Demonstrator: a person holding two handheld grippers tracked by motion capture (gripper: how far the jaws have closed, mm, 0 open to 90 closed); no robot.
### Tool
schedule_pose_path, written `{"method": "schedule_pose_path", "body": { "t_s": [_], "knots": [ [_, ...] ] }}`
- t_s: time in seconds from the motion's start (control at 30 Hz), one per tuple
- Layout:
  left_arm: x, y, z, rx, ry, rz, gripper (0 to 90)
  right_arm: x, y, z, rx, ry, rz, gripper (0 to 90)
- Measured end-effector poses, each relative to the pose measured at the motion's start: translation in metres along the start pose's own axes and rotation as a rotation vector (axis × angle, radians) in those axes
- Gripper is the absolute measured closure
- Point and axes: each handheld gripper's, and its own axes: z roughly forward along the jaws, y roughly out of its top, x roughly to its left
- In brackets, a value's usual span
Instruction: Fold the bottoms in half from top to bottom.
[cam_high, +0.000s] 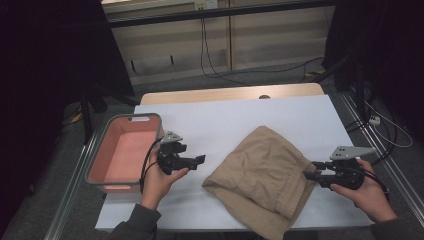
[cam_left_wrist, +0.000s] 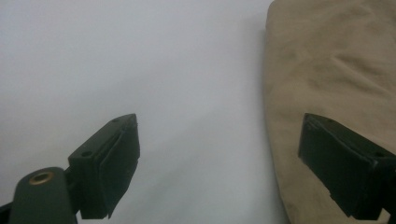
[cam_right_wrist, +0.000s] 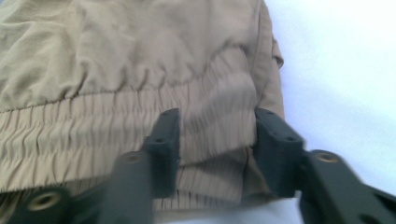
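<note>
Right gripper view — waistband (cam_right_wrist: 140, 126) between parted claw (cam_right_wrist: 217, 140)

We're looking at a lab-style recording bay: a white-covered table (cam_high: 280, 115) sits between metal rails (cam_high: 75, 185), loose cables (cam_high: 220, 70) trail over the grey floor (cam_high: 210, 85), and dark curtains (cam_high: 45, 75) close in both sides.

Dim, dark-edged high view; soft, blurred close-ups.

Tan shorts (cam_high: 260, 170) – soft matt cloth, ribbed gathered waistband (cam_right_wrist: 140, 126); table cover (cam_high: 240, 120) – smooth matt white; bin (cam_high: 100, 155) – plastic.
</note>
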Motion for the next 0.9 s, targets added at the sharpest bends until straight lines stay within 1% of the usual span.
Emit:
{"method": "schedule_pose_path", "body": {
  "t_s": [0.1, 0.13, 0.17, 0.2, 0.27, 0.33, 0.4, 0.43, 0.47, 0.57, 0.63, 0.67, 0.77, 0.8, 0.9],
  "knots": [
    [-0.002, -0.001, 0.003, 0.005, -0.007, -0.004, 12.6, 0.004, 0.004, 0.002, -0.02, -0.015, -0.027, 35.5],
    [-0.003, -0.002, 0.004, 0.001, -0.013, -0.014, 12.5, 0.006, 0.006, 0.003, -0.024, -0.02, -0.032, 32.6],
    [-0.004, -0.002, 0.005, 0.003, -0.011, -0.012, 12.4, 0.007, 0.007, 0.004, -0.028, -0.022, -0.035, 29.7],
    [-0.005, -0.002, 0.005, 0.011, -0.02, -0.008, 12.3, 0.008, 0.009, 0.005, -0.034, -0.028, -0.034, 27.2],
    [-0.007, -0.003, 0.006, 0.009, -0.036, -0.024, 11.5, 0.011, 0.011, 0.007, -0.044, -0.031, -0.037, 23.2],
    [-0.01, -0.004, 0.008, -0.009, -0.031, -0.026, 9.3, 0.013, 0.012, 0.01, -0.054, -0.028, -0.033, 20.2],
    [-0.013, -0.005, 0.01, -0.023, -0.033, -0.026, 7.4, 0.014, 0.013, 0.012, -0.054, -0.041, -0.032, 17.5],
    [-0.014, -0.005, 0.011, -0.026, -0.041, -0.021, 6.7, 0.014, 0.013, 0.013, -0.05, -0.04, -0.033, 16.5],
    [-0.016, -0.006, 0.012, -0.028, -0.041, -0.005, 6.2, 0.015, 0.013, 0.014, -0.051, -0.042, -0.037, 16.2],
    [-0.022, -0.008, 0.015, -0.035, -0.051, 0.015, 5.7, 0.014, 0.013, 0.013, -0.059, -0.053, -0.048, 14.9],
    [-0.027, -0.011, 0.018, -0.036, -0.042, 0.026, 5.9, 0.013, 0.012, 0.013, -0.057, -0.058, -0.045, 14.4],
    [-0.029, -0.013, 0.02, -0.029, -0.042, 0.036, 6.2, 0.013, 0.011, 0.013, -0.059, -0.058, -0.042, 14.4],
    [-0.035, -0.019, 0.027, -0.008, -0.05, 0.042, 6.7, 0.013, 0.011, 0.014, -0.063, -0.06, -0.04, 14.4],
    [-0.037, -0.02, 0.029, 0.005, -0.048, 0.057, 6.7, 0.013, 0.011, 0.014, -0.064, -0.061, -0.042, 14.4],
    [-0.041, -0.026, 0.033, 0.031, -0.046, 0.063, 7.4, 0.014, 0.012, 0.013, -0.07, -0.061, -0.041, 14.2]
  ]
}}
